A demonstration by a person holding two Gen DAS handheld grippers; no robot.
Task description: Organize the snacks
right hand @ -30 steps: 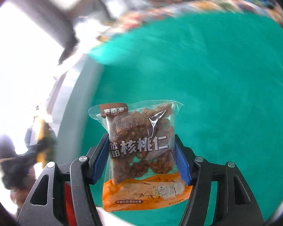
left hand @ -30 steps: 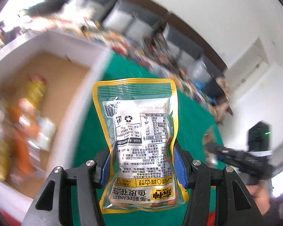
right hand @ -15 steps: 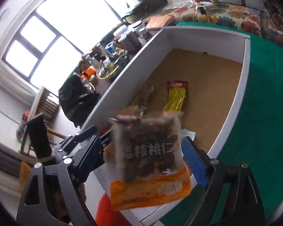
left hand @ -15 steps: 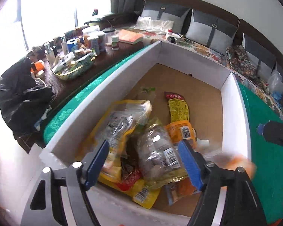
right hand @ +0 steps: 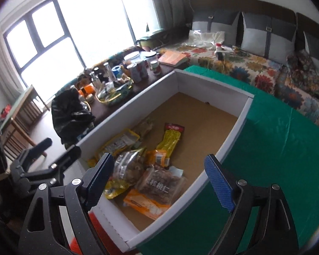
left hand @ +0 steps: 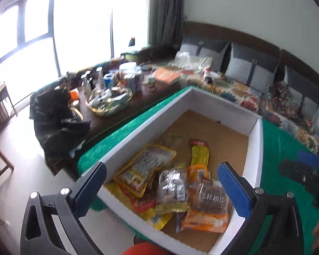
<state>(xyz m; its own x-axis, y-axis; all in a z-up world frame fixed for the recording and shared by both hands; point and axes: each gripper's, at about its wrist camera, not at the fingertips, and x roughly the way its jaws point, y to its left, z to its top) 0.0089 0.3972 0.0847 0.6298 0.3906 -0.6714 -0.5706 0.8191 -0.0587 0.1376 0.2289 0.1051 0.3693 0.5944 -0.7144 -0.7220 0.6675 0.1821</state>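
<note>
Green-clothed table: both tongs released above walnut packet reading "核桃仁".

Left gripper: black skeletal plastic frame with triangular cutouts, silver screw heads at the joints, blue dimpled pads. Right gripper is the same build.

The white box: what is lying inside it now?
Inside the box lies a pile of snack packs, the walnut pack on top beside a long yellow pack. Packs underneath are partly covered.
</note>
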